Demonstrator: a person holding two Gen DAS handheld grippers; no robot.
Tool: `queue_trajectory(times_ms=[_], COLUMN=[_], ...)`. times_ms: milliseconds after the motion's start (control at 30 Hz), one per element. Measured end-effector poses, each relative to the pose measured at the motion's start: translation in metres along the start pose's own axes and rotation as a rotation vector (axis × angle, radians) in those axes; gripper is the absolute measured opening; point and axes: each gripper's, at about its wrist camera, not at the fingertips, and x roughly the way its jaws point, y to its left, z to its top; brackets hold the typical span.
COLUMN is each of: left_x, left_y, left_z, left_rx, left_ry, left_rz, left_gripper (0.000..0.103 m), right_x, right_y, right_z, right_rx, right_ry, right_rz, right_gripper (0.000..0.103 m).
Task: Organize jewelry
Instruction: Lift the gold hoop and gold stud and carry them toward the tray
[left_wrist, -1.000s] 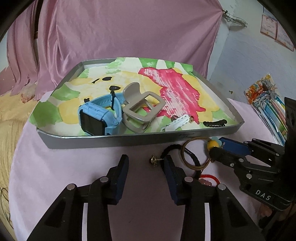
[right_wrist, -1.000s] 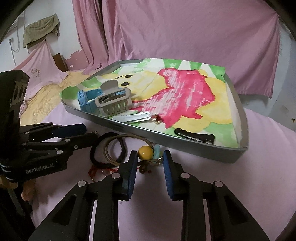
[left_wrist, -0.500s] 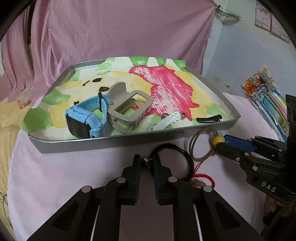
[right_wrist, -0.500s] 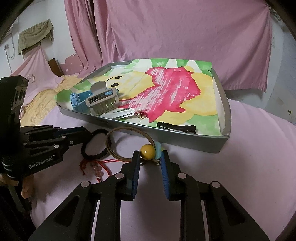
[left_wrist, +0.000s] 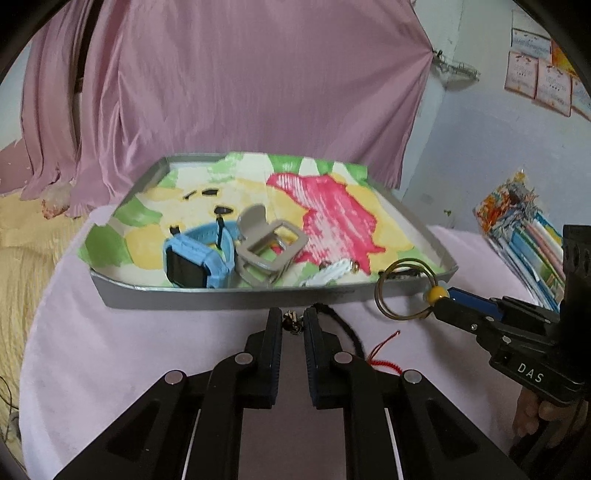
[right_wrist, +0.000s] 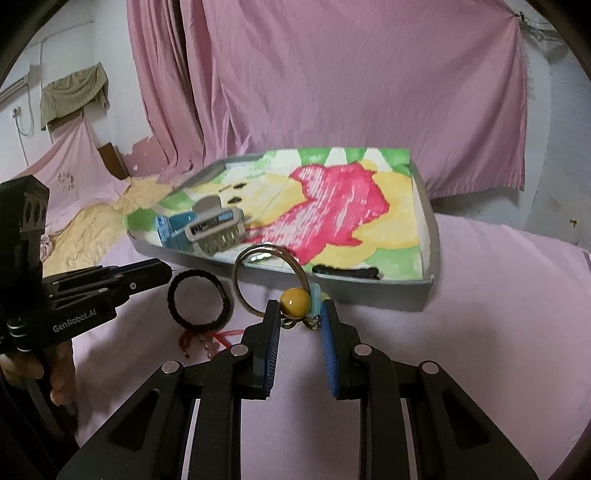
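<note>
The small metal trinket between the left tongs is too tiny to identify; the red cord runs under them.

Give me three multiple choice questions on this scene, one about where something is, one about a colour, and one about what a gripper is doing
1. Where is the blue smartwatch?
A. inside the tray
B. on the pink cloth in front of the tray
C. in the left gripper

2. What colour is the large bead on the wire bangle?
A. red
B. yellow
C. white

3. What is the right gripper doing?
A. resting wide open, holding nothing
B. gripping the black hair tie
C. holding the bangle at its beads

Answers: 1 A, the watch lies within the tray walls beside a grey clip. 2 B, the bead is yellow in both views. 3 C, the bangle stands raised from between its fingers.
</note>
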Motion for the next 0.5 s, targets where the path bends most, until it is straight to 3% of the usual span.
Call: queue_trajectory(times_ms=[233, 500], left_x=[-0.010, -0.003], left_y=[0.002, 0.004], left_z=[0.016, 0.014], left_rx=[-0.006, 0.004], left_ry=[-0.086, -0.055], left_rz=[-0.003, -0.027], left_gripper=[0.011, 0.011], right_x=[-0.010, 0.000], right_y=[-0.006, -0.004], right_z=[0.014, 0.017], right_rx=[0.031, 0.040], right_ry=[-0.079, -0.078], right_rz=[0.001, 0.016], right_gripper=[0.019, 0.019])
